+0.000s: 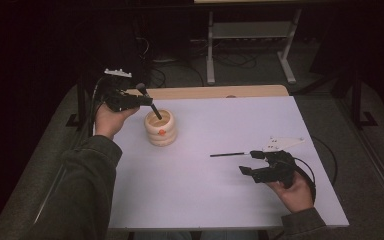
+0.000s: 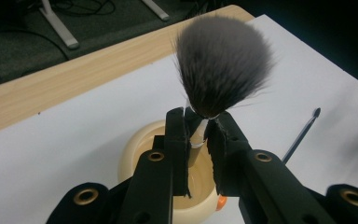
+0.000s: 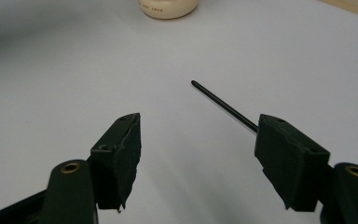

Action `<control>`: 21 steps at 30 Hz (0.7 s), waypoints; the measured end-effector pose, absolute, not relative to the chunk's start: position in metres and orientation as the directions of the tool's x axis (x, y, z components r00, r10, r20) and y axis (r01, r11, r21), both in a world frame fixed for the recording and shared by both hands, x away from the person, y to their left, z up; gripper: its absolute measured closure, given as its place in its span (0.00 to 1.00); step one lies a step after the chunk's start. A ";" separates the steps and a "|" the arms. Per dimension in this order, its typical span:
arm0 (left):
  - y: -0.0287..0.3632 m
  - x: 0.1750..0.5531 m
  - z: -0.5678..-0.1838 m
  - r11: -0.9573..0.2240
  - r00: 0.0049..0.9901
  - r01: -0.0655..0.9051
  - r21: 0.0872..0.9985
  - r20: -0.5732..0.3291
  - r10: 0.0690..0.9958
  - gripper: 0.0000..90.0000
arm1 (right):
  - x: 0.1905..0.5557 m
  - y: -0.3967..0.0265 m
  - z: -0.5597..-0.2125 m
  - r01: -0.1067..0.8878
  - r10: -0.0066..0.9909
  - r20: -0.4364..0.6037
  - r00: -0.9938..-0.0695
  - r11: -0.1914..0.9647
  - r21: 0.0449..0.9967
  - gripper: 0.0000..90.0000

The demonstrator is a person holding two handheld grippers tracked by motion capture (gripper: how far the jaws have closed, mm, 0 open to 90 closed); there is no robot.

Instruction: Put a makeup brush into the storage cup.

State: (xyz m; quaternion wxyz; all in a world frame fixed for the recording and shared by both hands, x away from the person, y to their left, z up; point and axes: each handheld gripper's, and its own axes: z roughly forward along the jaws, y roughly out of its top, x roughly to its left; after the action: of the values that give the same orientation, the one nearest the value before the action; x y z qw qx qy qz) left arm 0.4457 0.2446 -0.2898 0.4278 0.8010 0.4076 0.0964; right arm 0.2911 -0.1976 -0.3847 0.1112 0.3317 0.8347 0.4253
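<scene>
Left gripper [image 2: 200,128]: jaws clamped on the pale ferrule of a makeup brush [image 2: 221,65], bristles up, handle angled down into the holder.
Holder [image 1: 161,127]: cream ribbed cup with an orange mark, standing on the white surface [image 1: 220,200] near its far left.
Right gripper [image 3: 198,149]: jaws spread wide, gripping nothing.
Thin brush [image 1: 228,154]: lying flat on the surface, its near end just beside the right gripper's jaw.

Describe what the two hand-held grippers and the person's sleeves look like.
Both grippers are black, with two blocky jaws and brass-coloured eyelets at the joints. The left gripper carries a small white toothed piece on top; the right gripper carries a pale three-cornered plate, and a black cable loops from its back. The jaw pads look rough-edged. The sleeves are dark olive-grey.
</scene>
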 end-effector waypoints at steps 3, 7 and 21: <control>0.245 0.445 -0.292 -0.285 0.652 0.573 0.768 -0.217 0.727 0.87 | 0.291 -0.197 -0.385 0.459 0.648 0.096 -0.756 0.420 0.783 0.34; 0.241 0.443 -0.294 -0.317 0.653 0.567 0.760 -0.181 0.735 0.87 | 0.291 -0.196 -0.385 0.462 0.646 0.098 -0.757 0.423 0.780 0.34; 0.240 0.442 -0.314 -0.297 0.639 0.589 0.752 -0.207 0.741 0.87 | 0.291 -0.196 -0.387 0.462 0.645 0.098 -0.758 0.425 0.778 0.34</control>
State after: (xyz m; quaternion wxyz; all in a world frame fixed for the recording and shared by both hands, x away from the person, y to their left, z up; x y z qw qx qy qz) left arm 0.4424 0.2402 -0.3135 0.4229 0.8003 0.4154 0.0901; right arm 0.2908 -0.1958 -0.3865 0.1082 0.3306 0.8372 0.4220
